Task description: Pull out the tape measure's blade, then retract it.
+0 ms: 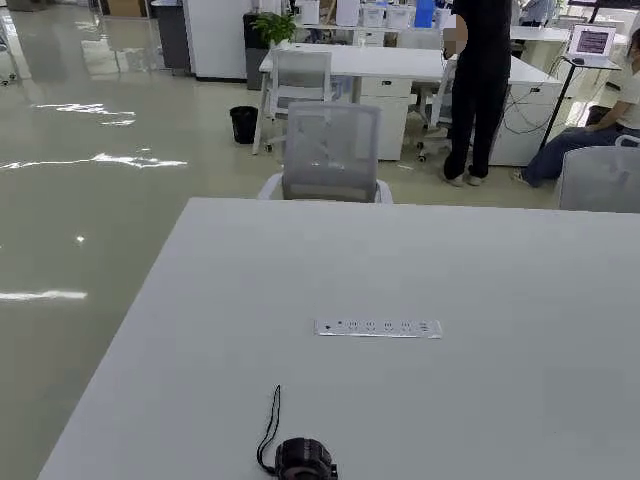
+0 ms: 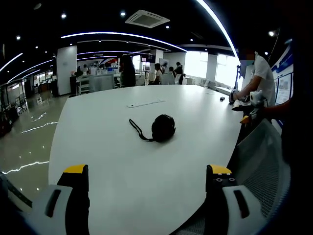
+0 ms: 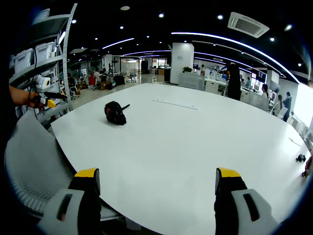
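One tape measure (image 1: 305, 458): lay toward the table's (image 1: 450, 270) near edge.
Left gripper (image 2: 146, 171): jaws spread, empty.
Right gripper (image 3: 159, 172): jaws spread, empty.

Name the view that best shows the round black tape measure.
The left gripper view: the round black tape measure lies whole and near, its black cord strap clear. The head view crops its case at the bottom edge; the right gripper view shows it small and farther off.

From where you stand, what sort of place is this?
Probably an open-plan office: a large white table with a power strip on it, a mesh office chair at its far edge, and more white desks behind. The tape measure lies on the table.
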